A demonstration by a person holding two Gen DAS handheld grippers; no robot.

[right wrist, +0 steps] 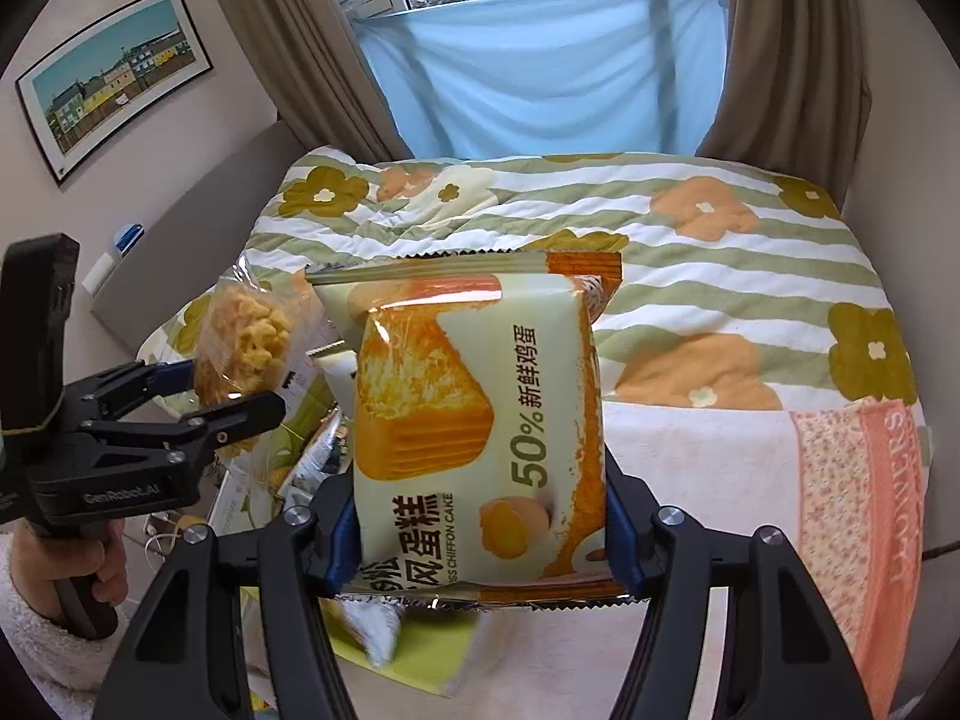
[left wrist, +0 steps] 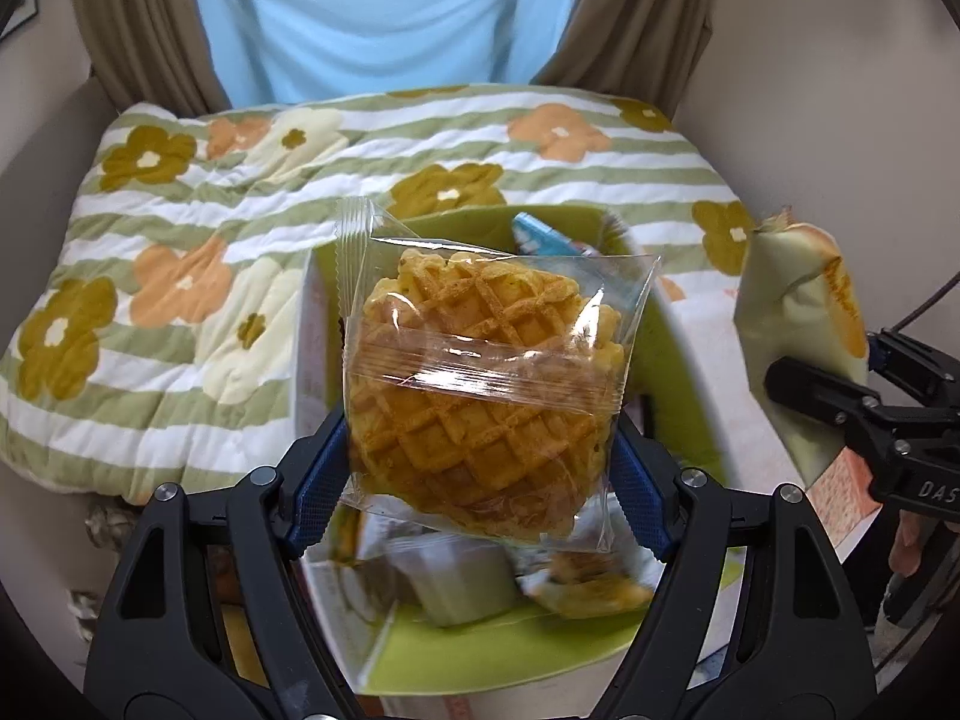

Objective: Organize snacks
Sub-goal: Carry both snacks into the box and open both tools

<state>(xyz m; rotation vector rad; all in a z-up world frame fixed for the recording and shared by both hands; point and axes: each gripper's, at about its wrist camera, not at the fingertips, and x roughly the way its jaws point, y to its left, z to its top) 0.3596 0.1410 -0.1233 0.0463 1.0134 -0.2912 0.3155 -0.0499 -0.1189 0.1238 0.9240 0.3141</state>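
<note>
While left gripper (left wrist: 480, 468) clamps clear-wrapped waffle (left wrist: 480, 384), right gripper (right wrist: 480, 540) grips chiffon cake packet (right wrist: 474, 420).

A floral striped quilt (right wrist: 690, 252) covers the bed below brown curtains (right wrist: 288, 60).

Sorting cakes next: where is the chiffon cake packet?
The chiffon cake packet is clamped in the right gripper, above the floral quilt, right of the waffle packet.
</note>
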